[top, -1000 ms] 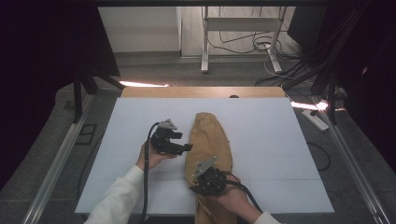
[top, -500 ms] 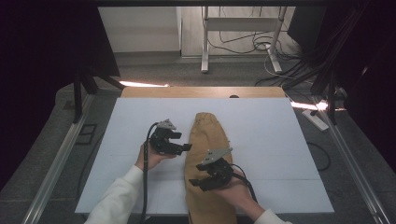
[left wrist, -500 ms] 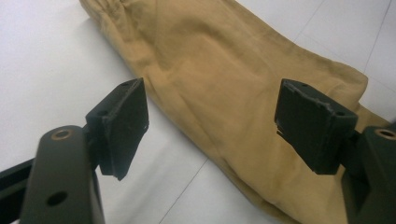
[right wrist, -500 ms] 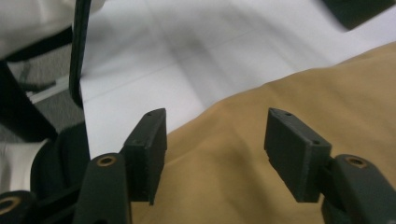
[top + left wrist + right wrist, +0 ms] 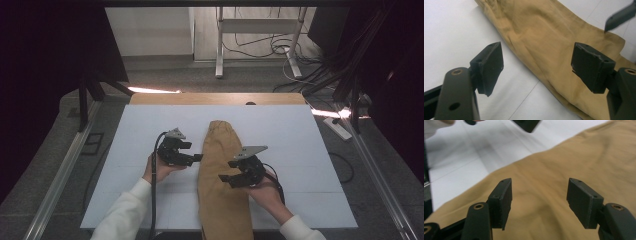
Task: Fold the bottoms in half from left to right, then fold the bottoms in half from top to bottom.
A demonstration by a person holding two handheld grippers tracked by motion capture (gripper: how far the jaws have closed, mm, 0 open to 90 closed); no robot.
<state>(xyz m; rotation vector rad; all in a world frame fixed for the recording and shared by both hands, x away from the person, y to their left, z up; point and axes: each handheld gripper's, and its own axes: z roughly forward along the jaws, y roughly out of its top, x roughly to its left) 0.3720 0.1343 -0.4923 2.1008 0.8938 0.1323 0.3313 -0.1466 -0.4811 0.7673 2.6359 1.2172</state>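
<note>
Covering most of what the high view takes in, the white bench [image 5: 150,150] carries one thing: a pair of tan trousers [image 5: 220,175] folded lengthwise into a long narrow strip, waistband toward the far side and the leg ends hanging over the near edge between the person's forearms. Cloth like this looks light and limp; it should sag and slide out of shape when lifted at a single point, so a grip at two spaced points along an edge or fold, taking all the layers at once, would likely serve best. To the strip's left, the left tool [image 5: 192,158] hangs just beside the long edge, its jaws spread with nothing between them; in the left gripper view its pads [image 5: 490,65] frame that edge and bare bench. Over the strip's right side, the right tool [image 5: 226,178] has just been opening, and the right gripper view shows its pads [image 5: 502,200] parted above the fabric with no cloth caught between them. Any pinch should go deep past the hem, since a shallow bite on soft weave may slip.
</note>
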